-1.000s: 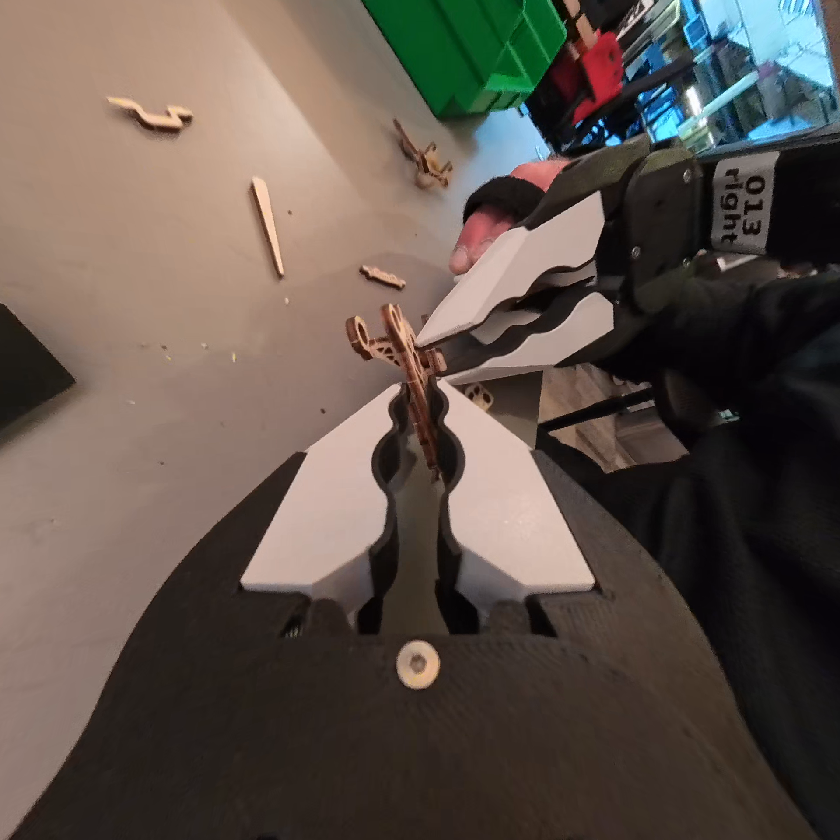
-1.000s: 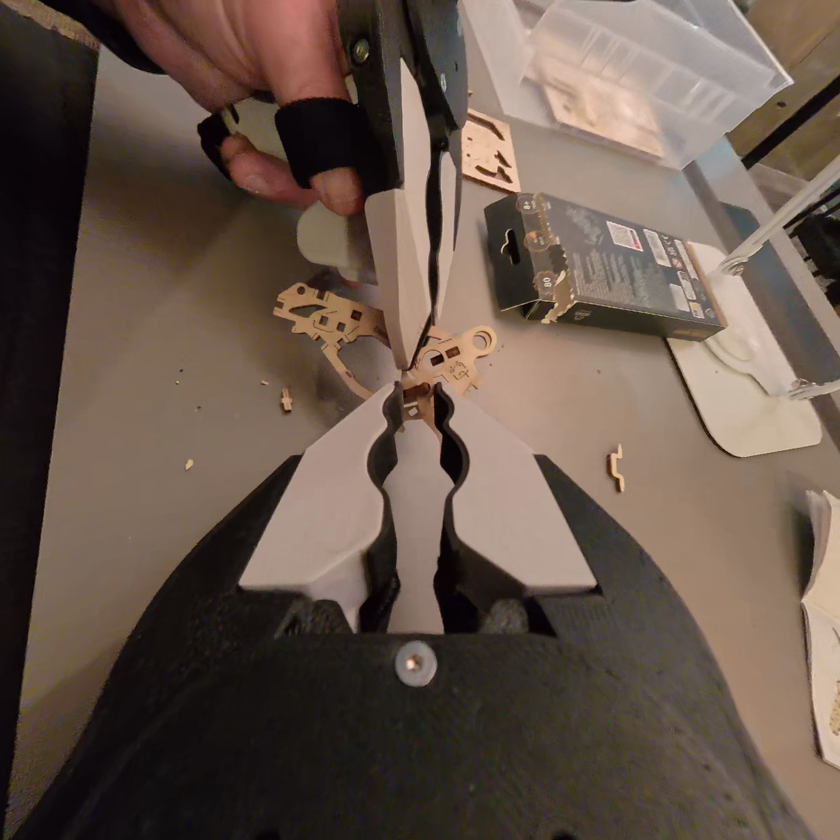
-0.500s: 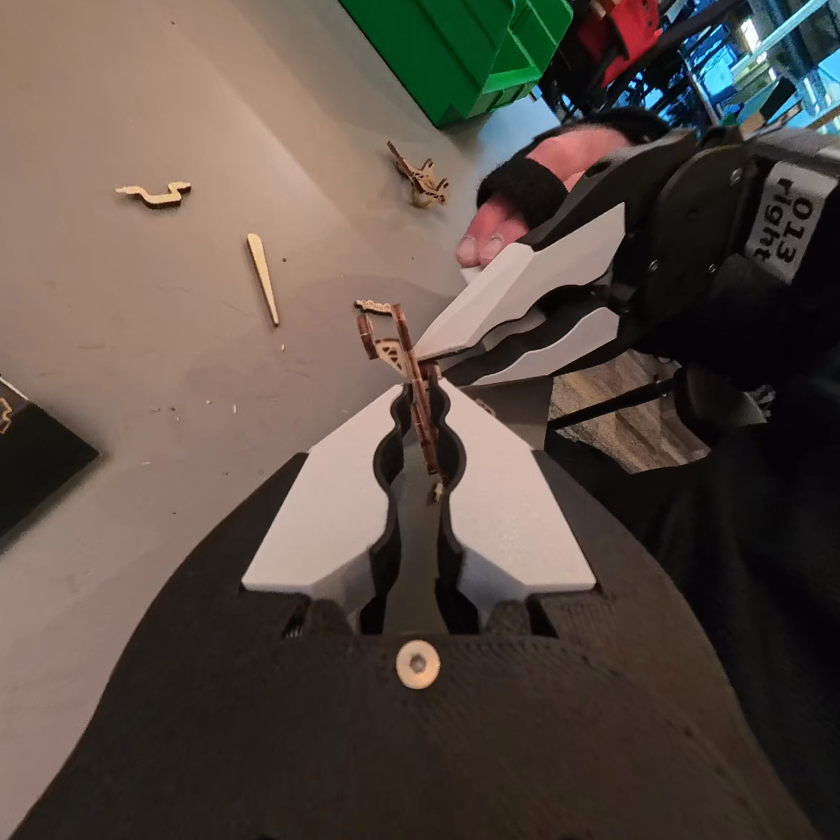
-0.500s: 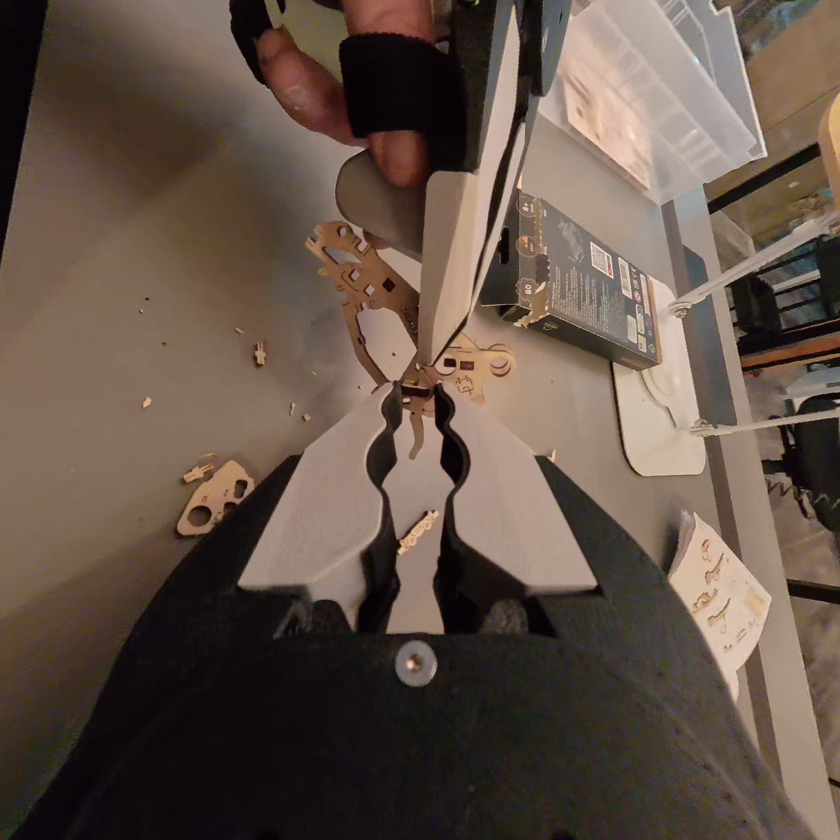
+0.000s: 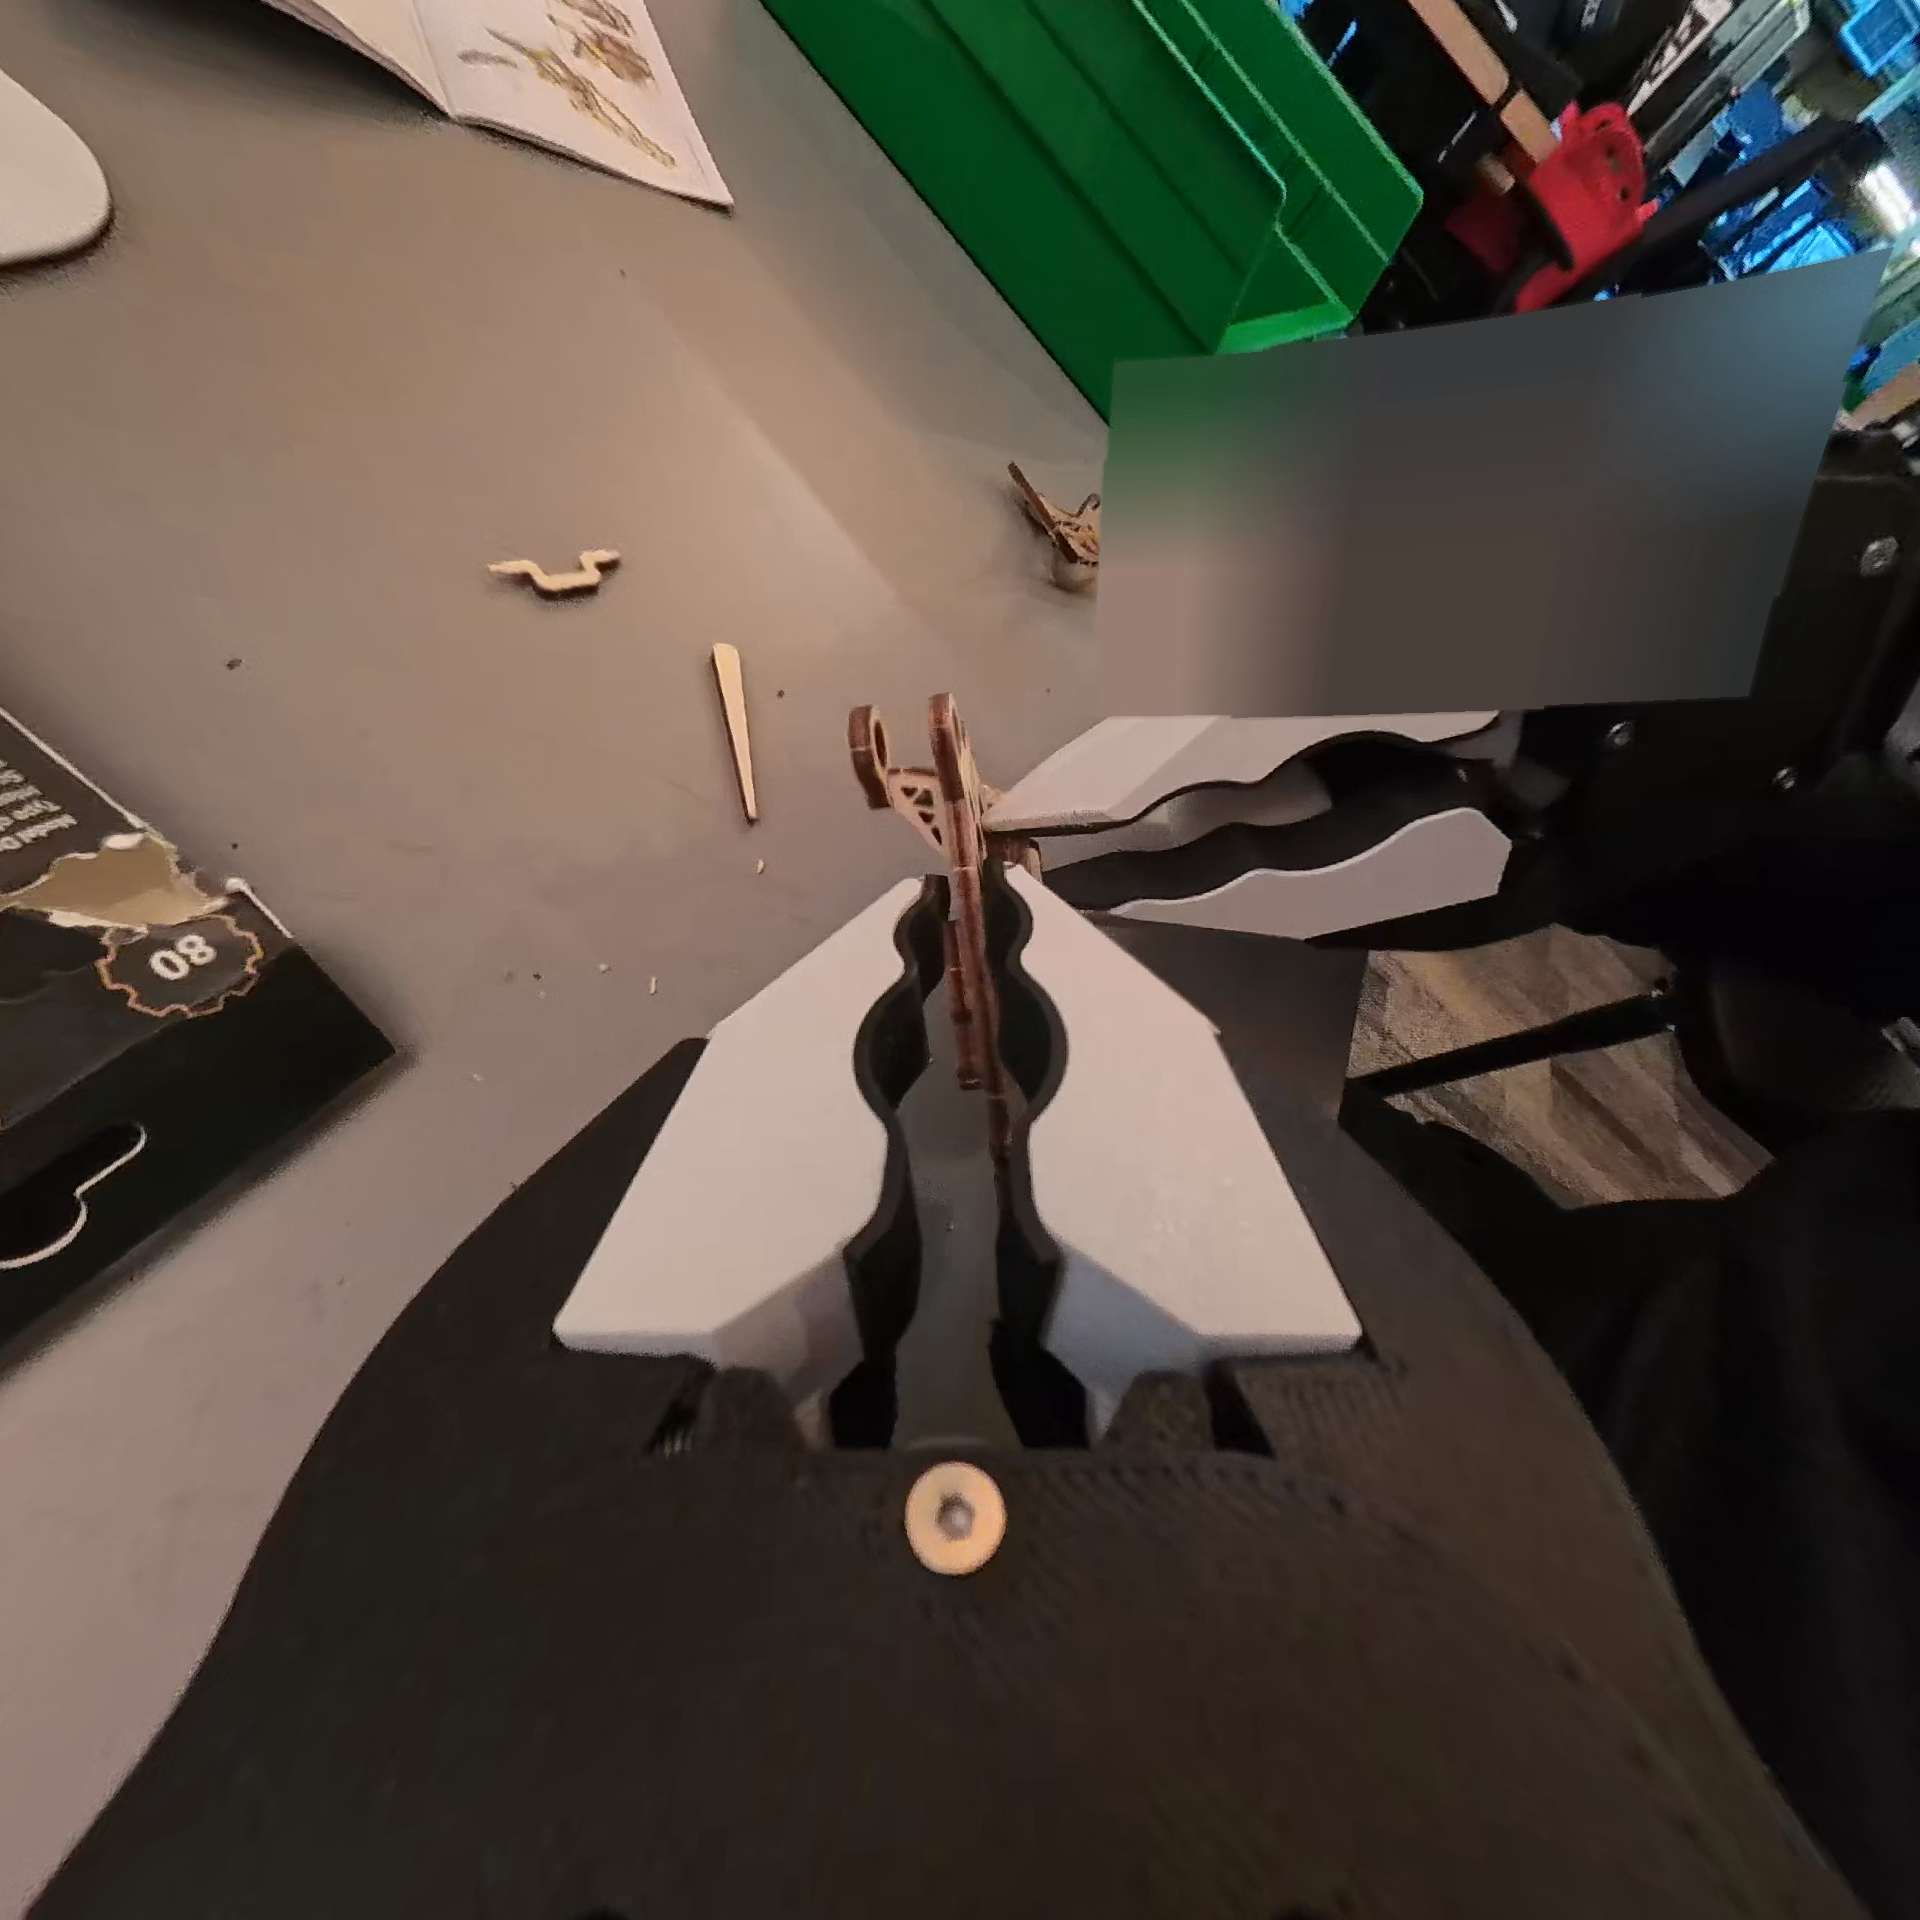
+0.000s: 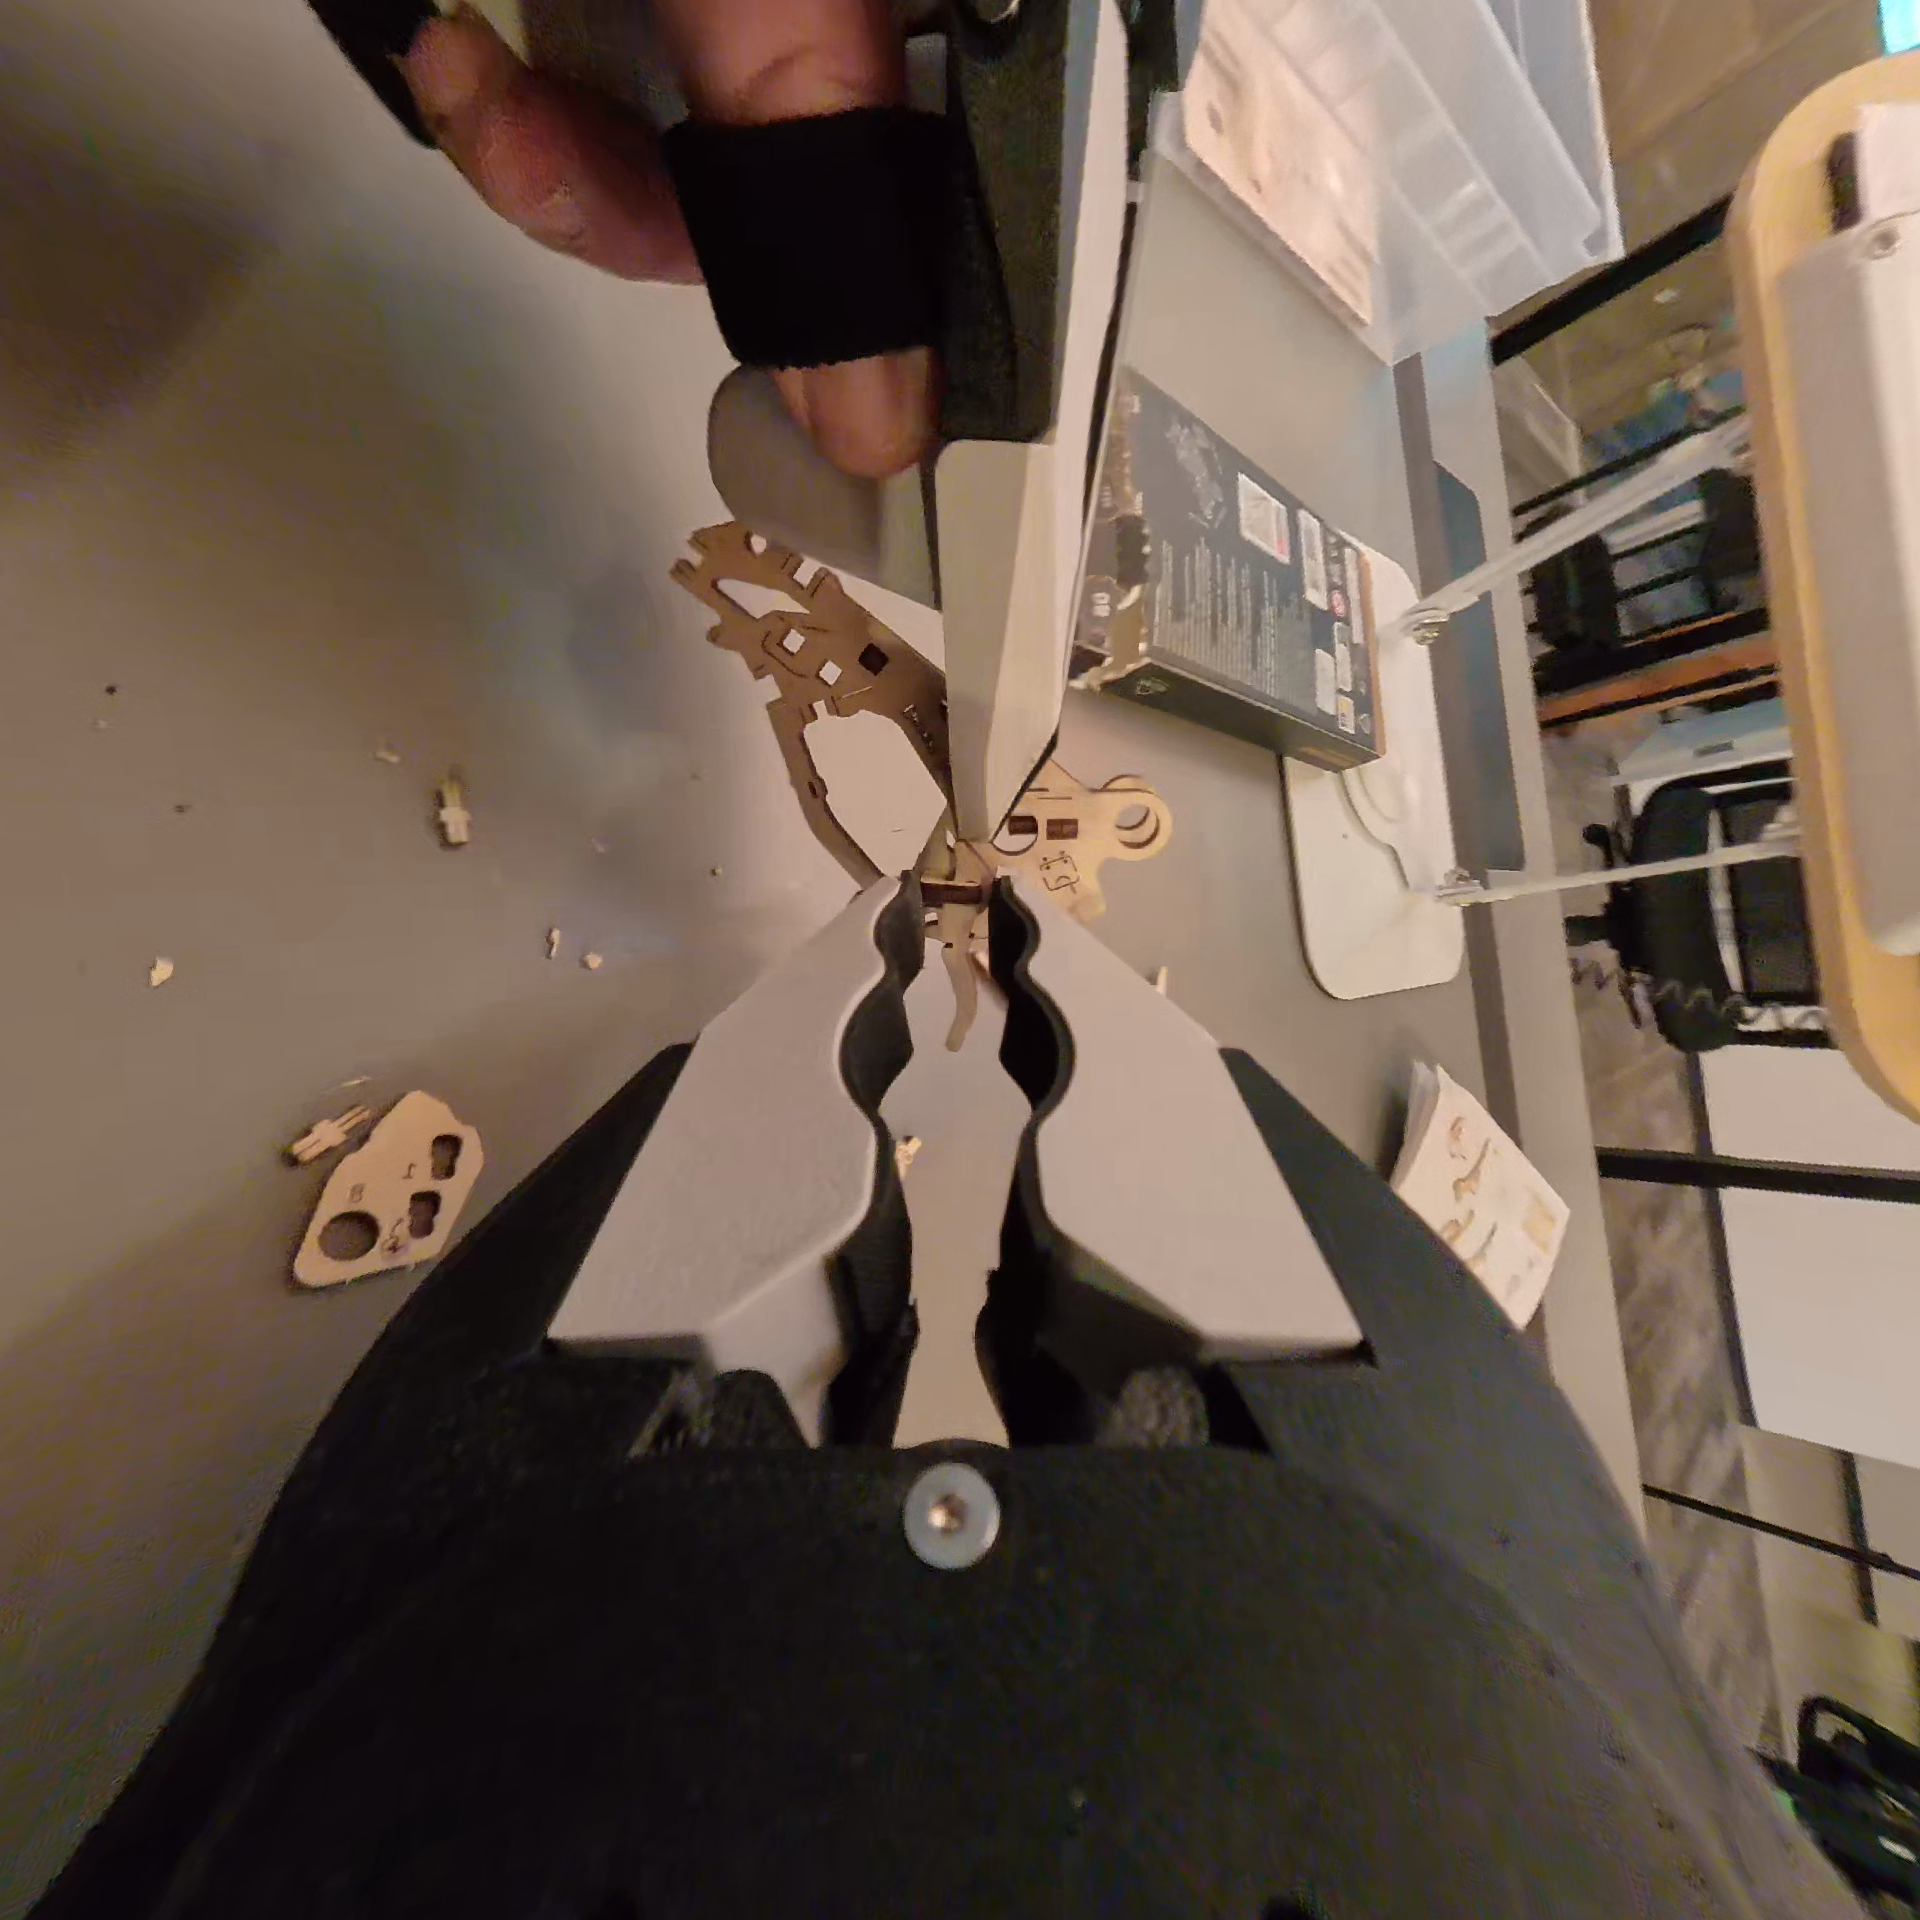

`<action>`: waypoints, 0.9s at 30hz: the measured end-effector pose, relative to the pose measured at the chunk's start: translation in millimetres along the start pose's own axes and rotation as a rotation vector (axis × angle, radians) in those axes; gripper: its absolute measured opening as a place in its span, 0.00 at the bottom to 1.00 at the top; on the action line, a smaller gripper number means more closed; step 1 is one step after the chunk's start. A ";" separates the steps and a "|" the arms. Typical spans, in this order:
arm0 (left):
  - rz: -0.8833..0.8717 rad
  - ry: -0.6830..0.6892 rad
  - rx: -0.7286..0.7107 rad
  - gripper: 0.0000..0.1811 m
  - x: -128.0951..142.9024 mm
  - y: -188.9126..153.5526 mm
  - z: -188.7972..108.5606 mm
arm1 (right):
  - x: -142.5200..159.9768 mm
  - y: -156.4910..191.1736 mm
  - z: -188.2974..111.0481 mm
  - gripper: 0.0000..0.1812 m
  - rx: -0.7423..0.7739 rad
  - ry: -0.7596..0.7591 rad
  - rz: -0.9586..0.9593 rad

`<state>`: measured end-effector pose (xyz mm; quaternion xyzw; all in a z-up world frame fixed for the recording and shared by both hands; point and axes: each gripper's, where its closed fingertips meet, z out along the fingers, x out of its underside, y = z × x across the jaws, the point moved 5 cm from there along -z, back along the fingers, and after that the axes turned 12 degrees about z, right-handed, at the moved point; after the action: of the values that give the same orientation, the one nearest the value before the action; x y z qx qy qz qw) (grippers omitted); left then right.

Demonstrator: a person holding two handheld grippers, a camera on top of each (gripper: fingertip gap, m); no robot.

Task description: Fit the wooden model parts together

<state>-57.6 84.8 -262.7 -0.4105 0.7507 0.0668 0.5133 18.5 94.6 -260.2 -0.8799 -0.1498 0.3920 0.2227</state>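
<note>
My left gripper (image 5: pixel 966 883) is shut on a flat wooden model part (image 5: pixel 961 831), seen edge-on, with ringed ends (image 5: pixel 873 743) sticking up past the fingertips. In the right wrist view this part (image 6: pixel 810 665) spreads to both sides of the left gripper (image 6: pixel 977 821), which comes down from above. My right gripper (image 6: pixel 951 894) is shut on a small wooden piece (image 6: pixel 954 896) pressed against the flat part; a thin curved bit (image 6: pixel 961 1003) hangs between its fingers. In the left wrist view the right gripper (image 5: pixel 1003 831) reaches in from the right, tips touching the part.
On the grey table lie a torn black box (image 5: pixel 125 1039), a booklet (image 5: pixel 561 83), green bins (image 5: pixel 1091 156), loose wooden pieces (image 5: pixel 556 571) (image 5: pixel 735 727) and an off-cut sheet (image 6: pixel 390 1195). A clear plastic box (image 6: pixel 1403 156) and a white stand base (image 6: pixel 1371 883) sit near the table's far edge. Only a small space, under 4 cm, lies between the two pairs of fingers.
Both grippers stayed shut and joined at the part while turning together. The left wrist view swung so the box and booklet came into sight. The left gripper now looms closer overhead in the right wrist view.
</note>
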 end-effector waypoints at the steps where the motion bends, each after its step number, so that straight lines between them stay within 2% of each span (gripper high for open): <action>1: 0.011 0.008 -0.019 0.03 0.9 -0.1 0.5 | -0.4 -0.1 0.7 0.05 0.009 0.006 -0.008; 3: 0.006 0.001 -0.009 0.03 3.1 -1.9 0.2 | 0.0 1.9 0.0 0.05 -0.013 0.000 0.017; 6: 0.045 0.021 -0.017 0.03 7.0 -5.7 1.1 | 3.4 2.0 -2.0 0.05 -0.128 -0.045 0.118; 8: 0.066 0.005 -0.020 0.03 3.2 -7.9 -1.0 | 3.7 -4.9 -5.9 0.05 -0.233 -0.099 0.262; 11: 0.071 -0.008 -0.031 0.04 1.1 -5.2 -1.7 | 3.7 -11.0 -4.5 0.05 -0.294 -0.100 0.323; 12: 0.061 -0.021 -0.033 0.04 -1.8 -4.6 -3.8 | 2.1 -13.1 -5.3 0.05 -0.279 -0.123 0.342; 14: 0.054 -0.009 -0.051 0.03 1.0 -0.8 -2.8 | 0.2 -7.6 -1.5 0.05 -0.136 -0.065 0.179; 17: -0.018 -0.037 -0.024 0.03 4.3 1.7 -3.1 | -1.4 -2.5 1.1 0.05 -0.031 -0.035 0.063; 22: -0.009 -0.040 -0.041 0.03 3.0 1.7 -1.0 | 1.4 -3.0 1.1 0.04 -0.017 -0.047 0.090; 25: 0.046 -0.006 -0.058 0.03 2.4 0.5 1.7 | 6.6 -6.4 3.4 0.05 -0.076 -0.076 0.170; 27: 0.056 0.010 -0.041 0.03 -2.5 -2.1 4.1 | 5.9 -7.8 1.8 0.06 -0.045 -0.068 0.116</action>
<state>-52.9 87.0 -261.8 -0.4002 0.7629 0.0943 0.4989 20.3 104.4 -260.9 -0.8782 -0.1147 0.4303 0.1743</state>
